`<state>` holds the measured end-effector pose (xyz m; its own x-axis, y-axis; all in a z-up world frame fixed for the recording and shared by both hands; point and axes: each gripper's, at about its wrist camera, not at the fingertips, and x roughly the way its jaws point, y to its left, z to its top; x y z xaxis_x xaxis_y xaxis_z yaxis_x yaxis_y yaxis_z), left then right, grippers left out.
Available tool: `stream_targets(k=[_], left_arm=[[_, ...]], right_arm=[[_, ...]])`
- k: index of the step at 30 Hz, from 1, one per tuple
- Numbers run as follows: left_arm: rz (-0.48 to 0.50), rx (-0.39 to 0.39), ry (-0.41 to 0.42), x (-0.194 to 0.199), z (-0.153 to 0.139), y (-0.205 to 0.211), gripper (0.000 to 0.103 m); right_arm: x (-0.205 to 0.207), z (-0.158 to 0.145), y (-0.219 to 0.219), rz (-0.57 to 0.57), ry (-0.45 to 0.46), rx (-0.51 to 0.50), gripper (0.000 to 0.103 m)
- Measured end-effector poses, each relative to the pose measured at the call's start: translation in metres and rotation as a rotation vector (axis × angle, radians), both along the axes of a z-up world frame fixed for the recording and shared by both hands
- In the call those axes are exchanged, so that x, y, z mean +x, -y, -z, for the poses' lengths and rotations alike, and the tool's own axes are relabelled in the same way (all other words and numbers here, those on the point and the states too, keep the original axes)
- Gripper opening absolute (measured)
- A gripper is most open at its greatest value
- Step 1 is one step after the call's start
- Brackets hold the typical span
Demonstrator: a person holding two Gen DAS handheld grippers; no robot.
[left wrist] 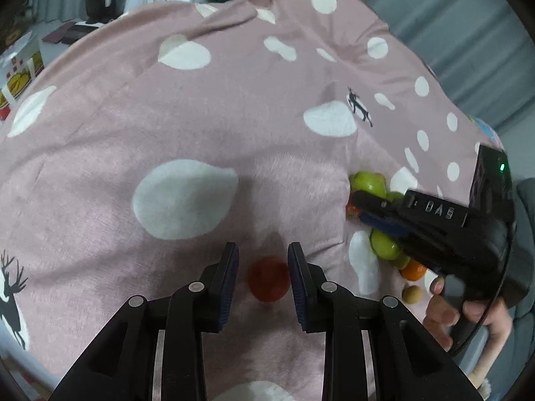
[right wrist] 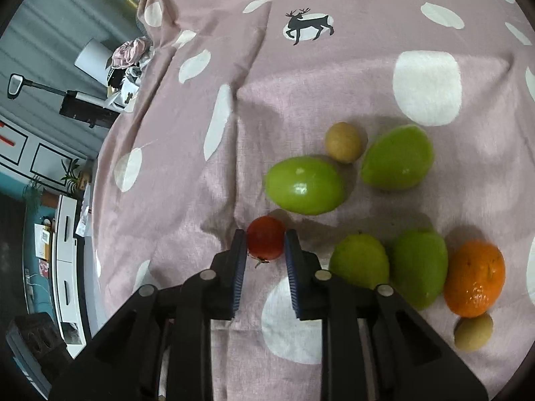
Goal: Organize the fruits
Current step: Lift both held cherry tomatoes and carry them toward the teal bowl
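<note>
Your right gripper (right wrist: 265, 245) is pinching a small red fruit (right wrist: 265, 241); your left gripper (left wrist: 263, 257) is closed on another red fruit (left wrist: 269, 282) over the pink blanket (left wrist: 167, 100).

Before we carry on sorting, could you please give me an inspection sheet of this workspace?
Surface: pink spotted blanket, wrinkled.
Job's things: four green fruits, one orange and two small tan fruits, all on the blanket.
Clutter: heap of clothes at the far edge.
Grippers: right hand-held gripper is shut on a red fruit. Left hand-held gripper is narrow, with a second red fruit showing between its fingers; grip unclear.
Cables: black cable at the right handle.
Surroundings: white cabinet, potted plant.
</note>
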<state>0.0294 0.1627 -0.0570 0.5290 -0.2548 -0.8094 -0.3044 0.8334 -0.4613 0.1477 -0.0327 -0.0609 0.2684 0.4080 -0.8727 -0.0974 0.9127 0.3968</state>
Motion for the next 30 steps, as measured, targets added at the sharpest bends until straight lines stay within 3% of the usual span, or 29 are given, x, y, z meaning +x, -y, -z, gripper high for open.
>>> stream_targets(k=[7,14,23,30], left_arm=[[0.077,0.03,-0.07,0.007,0.007,0.018,0.028],[0.079,0.093,-0.048,0.011,0.008,0.025,0.029],[0.049,0.065,-0.033,0.005,0.006,0.018,0.029],[0.034,0.067,0.023,-0.006,-0.012,0.015,0.029]], right_arm=[[0.002,0.0,-0.011,-0.01,-0.012,-0.072,0.027],[0.006,-0.002,-0.015,-0.019,0.023,-0.104,0.026],[0.002,-0.001,-0.003,-0.002,-0.009,-0.019,0.025],[-0.006,-0.001,0.007,0.016,-0.027,0.023,0.025]])
